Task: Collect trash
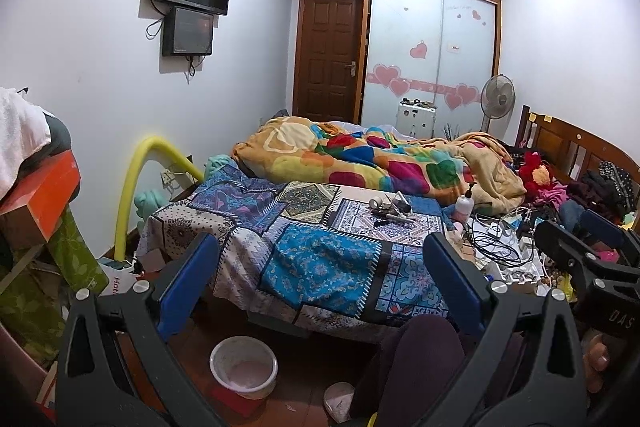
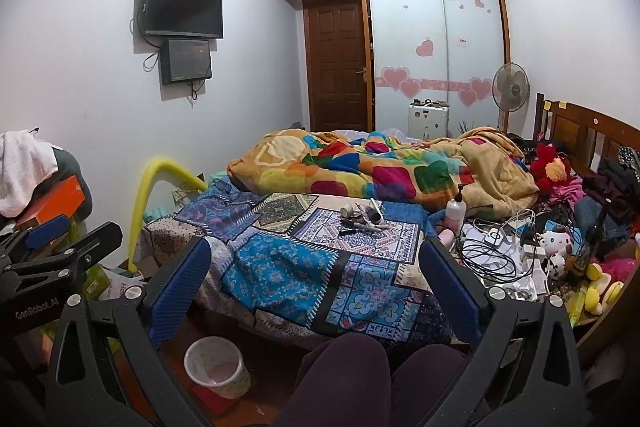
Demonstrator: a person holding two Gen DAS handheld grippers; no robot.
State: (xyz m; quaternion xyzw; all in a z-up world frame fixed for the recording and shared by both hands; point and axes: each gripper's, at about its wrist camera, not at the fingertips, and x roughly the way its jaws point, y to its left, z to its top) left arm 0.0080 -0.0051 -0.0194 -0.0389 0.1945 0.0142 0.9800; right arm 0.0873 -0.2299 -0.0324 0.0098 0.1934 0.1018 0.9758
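A small heap of trash, with a tape roll, pens and small dark bits, lies on the patchwork bedspread; it also shows in the right wrist view. A white bin stands on the floor by the bed, also in the right wrist view. My left gripper is open and empty, held above the bed's near edge. My right gripper is open and empty beside it; it shows at the right of the left wrist view.
A colourful blanket is bunched at mid-bed. Cables, chargers and a pump bottle clutter the bed's right side, with plush toys. Boxes and cloth pile at left. My knees are below. A crumpled white scrap lies on the floor.
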